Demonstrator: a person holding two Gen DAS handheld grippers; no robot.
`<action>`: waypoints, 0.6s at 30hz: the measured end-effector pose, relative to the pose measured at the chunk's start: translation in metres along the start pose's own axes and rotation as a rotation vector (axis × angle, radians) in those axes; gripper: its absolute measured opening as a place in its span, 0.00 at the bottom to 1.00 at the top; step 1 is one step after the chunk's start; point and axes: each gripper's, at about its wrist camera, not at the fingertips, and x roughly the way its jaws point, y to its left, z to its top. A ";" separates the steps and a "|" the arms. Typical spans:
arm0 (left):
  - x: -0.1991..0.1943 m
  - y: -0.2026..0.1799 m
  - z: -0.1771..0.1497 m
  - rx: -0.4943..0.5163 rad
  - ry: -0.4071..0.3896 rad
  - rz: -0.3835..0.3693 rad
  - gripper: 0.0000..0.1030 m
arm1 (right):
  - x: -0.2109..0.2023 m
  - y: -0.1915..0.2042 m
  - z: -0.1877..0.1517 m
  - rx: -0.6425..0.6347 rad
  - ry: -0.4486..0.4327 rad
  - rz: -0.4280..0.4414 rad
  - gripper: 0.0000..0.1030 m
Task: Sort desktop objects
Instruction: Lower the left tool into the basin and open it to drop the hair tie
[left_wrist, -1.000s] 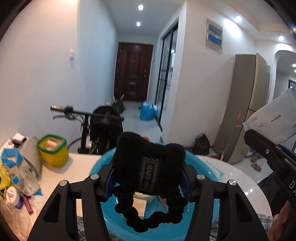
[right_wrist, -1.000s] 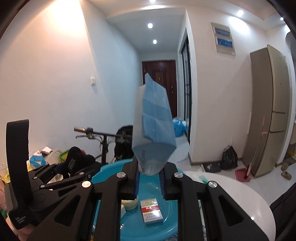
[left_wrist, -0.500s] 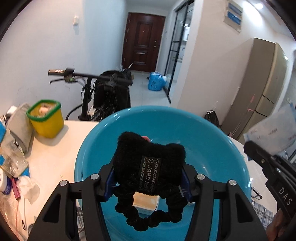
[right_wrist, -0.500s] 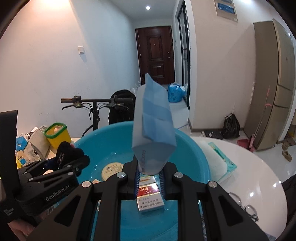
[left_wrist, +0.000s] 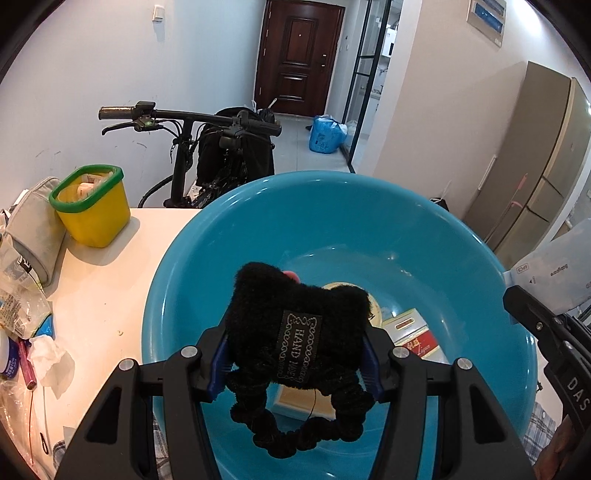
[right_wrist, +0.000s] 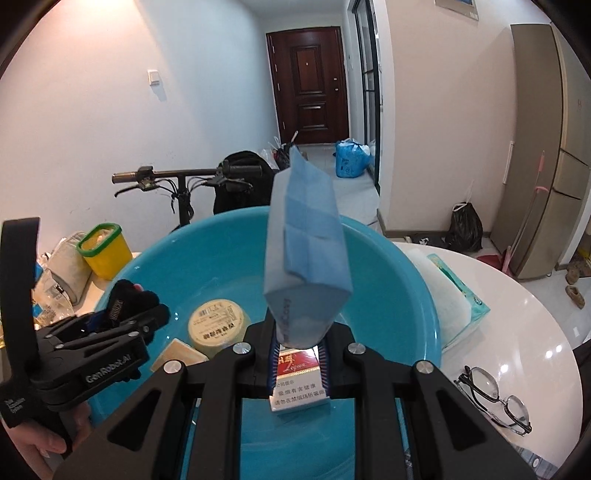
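Observation:
My left gripper (left_wrist: 297, 363) is shut on a black fuzzy hair scrunchie (left_wrist: 295, 332) with a woven label, held over the blue basin (left_wrist: 207, 258). The right gripper (right_wrist: 298, 356) is shut on a flat pale blue packet (right_wrist: 306, 254) that stands upright above the same blue basin (right_wrist: 406, 280). Inside the basin lie a roll of beige tape (right_wrist: 218, 325), a red and white cigarette pack (right_wrist: 299, 384) and a small tan box (right_wrist: 177, 354). In the right wrist view the left gripper (right_wrist: 122, 314) with the scrunchie shows at the left, a hand under it.
On the white round table stand a yellow tub with a green rim (left_wrist: 90, 210), a grey pouch (left_wrist: 35, 229) and clutter with a tissue (left_wrist: 48, 358) at the left. A tissue pack (right_wrist: 454, 295) and glasses (right_wrist: 495, 398) lie to the right. A bicycle (left_wrist: 207, 147) stands behind.
Both grippers have come down and tilted toward the basin, which now fills the lower view. The scrunchie and the blue packet stay gripped as before.

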 end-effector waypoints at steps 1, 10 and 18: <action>0.000 -0.001 0.000 0.000 0.004 0.002 0.57 | 0.001 -0.001 0.000 -0.001 0.004 -0.004 0.16; 0.002 -0.002 -0.001 0.004 0.017 0.023 0.57 | 0.001 -0.002 0.000 0.005 0.002 -0.010 0.16; 0.004 -0.003 0.000 0.015 0.022 0.047 0.63 | 0.005 -0.002 0.003 0.011 0.004 -0.014 0.16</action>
